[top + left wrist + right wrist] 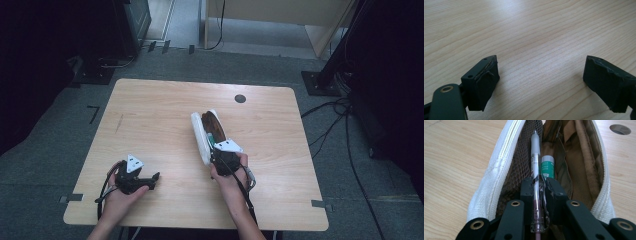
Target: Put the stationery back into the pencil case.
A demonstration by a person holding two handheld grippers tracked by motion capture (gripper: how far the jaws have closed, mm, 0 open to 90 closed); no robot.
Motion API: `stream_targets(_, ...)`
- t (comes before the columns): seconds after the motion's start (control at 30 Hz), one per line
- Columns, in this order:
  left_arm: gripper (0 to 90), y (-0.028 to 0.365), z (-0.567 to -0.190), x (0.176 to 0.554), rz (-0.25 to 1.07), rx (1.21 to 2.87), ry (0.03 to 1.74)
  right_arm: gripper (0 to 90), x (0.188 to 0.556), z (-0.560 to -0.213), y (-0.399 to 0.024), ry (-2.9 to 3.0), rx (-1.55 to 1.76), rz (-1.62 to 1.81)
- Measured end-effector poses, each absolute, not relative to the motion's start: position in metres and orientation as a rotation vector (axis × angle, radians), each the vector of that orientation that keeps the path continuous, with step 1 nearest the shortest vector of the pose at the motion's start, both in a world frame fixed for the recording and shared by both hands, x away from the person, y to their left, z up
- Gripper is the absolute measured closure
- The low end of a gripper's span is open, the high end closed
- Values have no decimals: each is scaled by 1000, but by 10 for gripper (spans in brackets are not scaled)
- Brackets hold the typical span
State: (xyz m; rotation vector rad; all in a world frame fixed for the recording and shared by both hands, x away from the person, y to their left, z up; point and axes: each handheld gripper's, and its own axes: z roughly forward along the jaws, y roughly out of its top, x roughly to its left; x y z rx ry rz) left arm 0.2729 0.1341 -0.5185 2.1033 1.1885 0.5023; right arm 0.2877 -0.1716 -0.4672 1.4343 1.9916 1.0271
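In the high view, the contents of the pencil case (202,135) are hard to make out: only a brown lining and a speck of green are seen, and the near end of the case is covered by the right gripper (222,159). In the right gripper view, the lower end of the pen (535,162) is cut off at the bottom edge, and the green tube (548,167) is partly hidden behind the jaws.

The right gripper (539,191) is pressed together on the clear pen, which is pinched near its clip. The pen's tip is pointed into the open white case (489,180), alongside the mesh pocket (517,165), with the green tube just beside it.

The left gripper (145,179) is held low over the wooden table (150,110), well apart from the case. Its jaws are spread wide in the left gripper view (540,82), with only bare wood seen between them.
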Motion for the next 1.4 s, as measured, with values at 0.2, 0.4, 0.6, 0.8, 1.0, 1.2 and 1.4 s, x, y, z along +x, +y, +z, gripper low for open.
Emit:
stream_targets(0.2, 133, 134, -519, 273, 502, 2104, 1188, 771, 287, -468, -172, 2011, 1450, 1018)
stream_targets(0.4, 133, 134, -519, 273, 502, 2104, 1188, 768, 287, -468, -172, 2014, 1451, 1021)
stream_targets(0.6, 134, 134, -519, 273, 502, 2103, 1189, 760, 288, -468, -174, 2019, 1452, 1029)
stream_targets(0.8, 134, 134, -519, 273, 502, 2103, 1189, 734, 288, -468, -174, 2020, 1447, 1043)
stream_targets(1.0, 134, 134, -519, 273, 502, 2104, 1188, 694, 286, -465, -177, 2009, 1431, 1069)
stream_targets(1.2, 134, 134, -519, 273, 503, 2101, 1189, 727, 284, -459, -180, 1978, 1406, 1100)
stream_targets(1.4, 134, 134, -519, 273, 503, 2103, 1188, 745, 281, -451, -185, 1943, 1391, 1128)
